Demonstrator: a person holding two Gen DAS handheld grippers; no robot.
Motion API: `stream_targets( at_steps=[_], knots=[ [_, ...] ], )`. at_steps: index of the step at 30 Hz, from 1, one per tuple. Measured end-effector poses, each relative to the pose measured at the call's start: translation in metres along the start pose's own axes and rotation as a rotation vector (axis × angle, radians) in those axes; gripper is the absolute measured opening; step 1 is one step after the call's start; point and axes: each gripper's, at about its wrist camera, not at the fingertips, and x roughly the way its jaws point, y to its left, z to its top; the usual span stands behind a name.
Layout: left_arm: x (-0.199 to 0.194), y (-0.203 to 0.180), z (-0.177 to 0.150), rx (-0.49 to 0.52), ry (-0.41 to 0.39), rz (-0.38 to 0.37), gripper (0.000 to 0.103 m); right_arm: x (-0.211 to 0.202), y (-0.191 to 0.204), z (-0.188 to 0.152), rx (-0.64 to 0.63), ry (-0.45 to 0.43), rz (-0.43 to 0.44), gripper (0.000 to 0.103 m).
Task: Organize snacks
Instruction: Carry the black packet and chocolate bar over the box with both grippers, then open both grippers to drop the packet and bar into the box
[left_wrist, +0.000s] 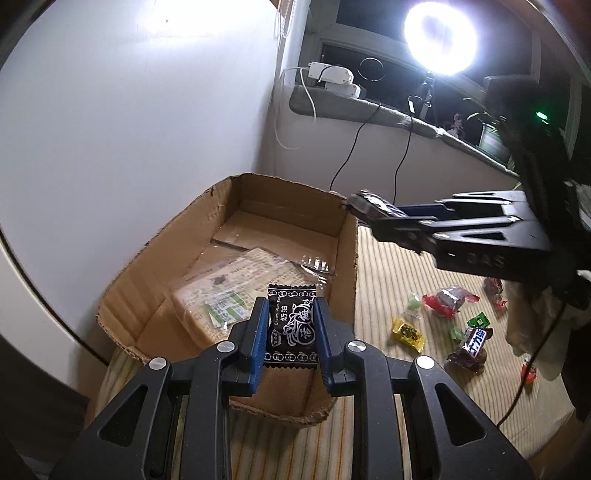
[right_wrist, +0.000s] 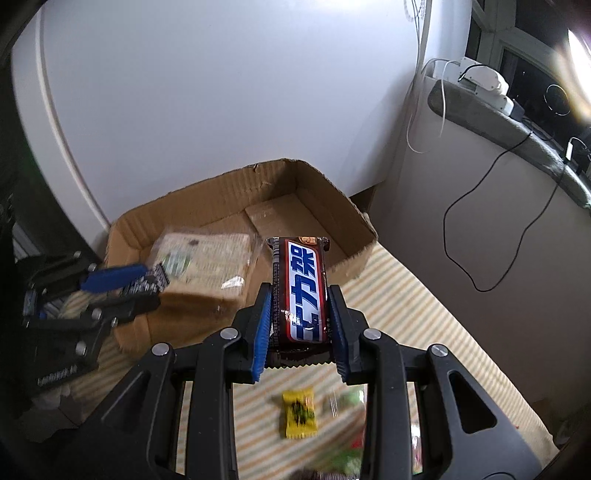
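Observation:
My left gripper (left_wrist: 290, 317) is shut on a black plum candy packet (left_wrist: 291, 325) and holds it over the near end of an open cardboard box (left_wrist: 347, 258). A clear-wrapped cracker pack (left_wrist: 229, 291) lies inside the box. My right gripper (right_wrist: 300, 306) is shut on a brown Snickers bar (right_wrist: 300, 291), held above the box's near wall (right_wrist: 354, 258). In the left wrist view the right gripper (left_wrist: 365, 210) hovers at the box's far right corner. In the right wrist view the left gripper (right_wrist: 147, 280) shows at the left, over the cracker pack (right_wrist: 207, 258).
Loose candies lie on the striped cloth right of the box: a yellow one (left_wrist: 408, 334), a red one (left_wrist: 448, 297), another Snickers (left_wrist: 471, 343), green ones (left_wrist: 478, 321). A yellow candy (right_wrist: 299, 413) lies below my right gripper. White wall behind, ring light (left_wrist: 439, 37) and cables on the sill.

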Motion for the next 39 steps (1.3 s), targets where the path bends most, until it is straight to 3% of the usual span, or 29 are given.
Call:
stream_targets(
  at_steps=[15,28,29,30,33,39],
  knots=[
    [0.014,0.006,0.002,-0.012,0.026,-0.001,0.023,0.061,0.001,0.031,0.003,0.052,0.030,0.030],
    [0.016,0.004,0.002,-0.009,0.030,0.004,0.025,0.075,0.000,0.036,0.015,0.063,0.035,0.030],
    [0.015,0.003,0.002,-0.007,0.028,0.007,0.032,0.075,0.000,0.036,0.016,0.062,0.035,0.032],
    [0.015,0.003,0.002,-0.008,0.026,0.009,0.035,0.074,0.000,0.037,0.017,0.059,0.033,0.040],
    [0.014,0.003,0.002,-0.013,0.021,0.010,0.036,0.068,-0.001,0.037,0.015,0.043,0.030,0.061],
    [0.006,-0.001,0.002,-0.011,0.007,0.005,0.036,0.049,-0.005,0.032,0.021,0.018,0.012,0.065]
  ],
)
